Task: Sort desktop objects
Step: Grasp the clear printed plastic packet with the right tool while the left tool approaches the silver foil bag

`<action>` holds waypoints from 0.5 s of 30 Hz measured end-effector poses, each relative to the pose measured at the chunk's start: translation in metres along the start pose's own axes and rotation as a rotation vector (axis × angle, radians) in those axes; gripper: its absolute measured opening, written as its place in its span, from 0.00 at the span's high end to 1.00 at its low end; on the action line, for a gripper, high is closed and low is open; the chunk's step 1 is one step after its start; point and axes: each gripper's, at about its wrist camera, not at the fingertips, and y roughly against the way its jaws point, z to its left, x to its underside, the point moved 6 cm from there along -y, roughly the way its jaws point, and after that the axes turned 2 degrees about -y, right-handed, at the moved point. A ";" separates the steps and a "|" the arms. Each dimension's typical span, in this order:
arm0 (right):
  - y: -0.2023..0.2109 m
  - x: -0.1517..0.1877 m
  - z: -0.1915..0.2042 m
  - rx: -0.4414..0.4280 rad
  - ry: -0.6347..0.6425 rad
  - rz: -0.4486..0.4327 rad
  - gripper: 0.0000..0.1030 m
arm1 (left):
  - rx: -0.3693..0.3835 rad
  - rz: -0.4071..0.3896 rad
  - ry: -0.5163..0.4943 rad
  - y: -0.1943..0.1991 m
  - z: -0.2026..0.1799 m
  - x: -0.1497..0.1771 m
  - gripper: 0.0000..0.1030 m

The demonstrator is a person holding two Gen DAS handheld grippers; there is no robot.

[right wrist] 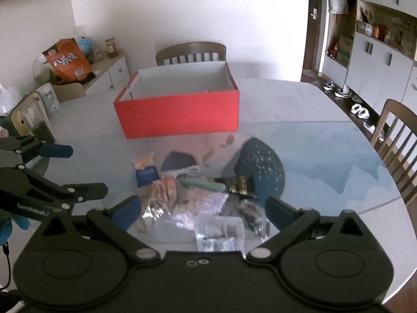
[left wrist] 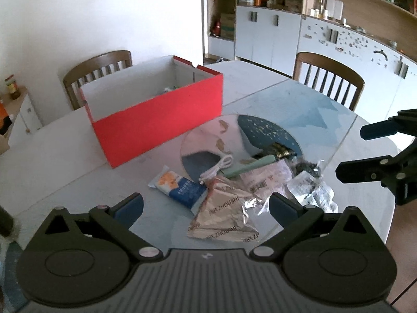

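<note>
The heap of small things lies straight ahead of both my claws on the glass-topped table (left wrist: 307,99). Between the spread fingers of my left claw (left wrist: 206,204) I see a tan foil packet (left wrist: 224,216), and just beyond the left finger a blue-and-white sachet (left wrist: 179,186). Past those lie a coiled white cable (left wrist: 217,168), a pale green tube (left wrist: 247,167) and a pink printed pouch (left wrist: 265,177). Ahead of the right finger is crumpled clear wrap (left wrist: 312,190) with something dark inside (I cannot make out what).

My left claw stands wide, with nothing between its pads. My right claw (right wrist: 203,212) is equally wide and grips nothing; below it is a clear flat packet (right wrist: 221,232), its near edge cut off by the claw's body. That view is blurred, so labels are unreadable.

The red box (left wrist: 156,127) stands open beyond the heap, to the left of my left claw. Its near wall hides most of the inside; only a scrap of something shows at the far corner.

There is bare table between the heap and the box. My right claw's fingers enter the left view from the right edge, near the heap. Wooden chairs (left wrist: 331,78) stand at the far rim.
</note>
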 end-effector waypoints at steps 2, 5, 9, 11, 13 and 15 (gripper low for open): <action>-0.003 0.007 -0.001 0.004 -0.001 0.007 0.02 | 0.008 -0.001 -0.006 -0.004 -0.002 0.004 0.00; -0.008 0.015 -0.003 0.010 -0.008 0.020 0.03 | 0.023 0.006 -0.009 -0.012 -0.003 0.011 0.00; -0.014 0.025 -0.008 0.012 -0.026 0.023 0.04 | 0.034 0.009 -0.028 -0.023 -0.004 0.019 0.00; -0.017 0.030 -0.010 0.014 -0.033 0.029 0.05 | 0.051 0.017 -0.028 -0.030 -0.004 0.024 0.00; -0.022 0.036 -0.012 0.020 -0.035 0.042 0.06 | 0.066 0.022 -0.029 -0.037 -0.005 0.028 0.00; -0.026 0.041 -0.014 0.017 -0.037 0.051 0.06 | 0.074 0.026 -0.038 -0.043 -0.006 0.030 0.00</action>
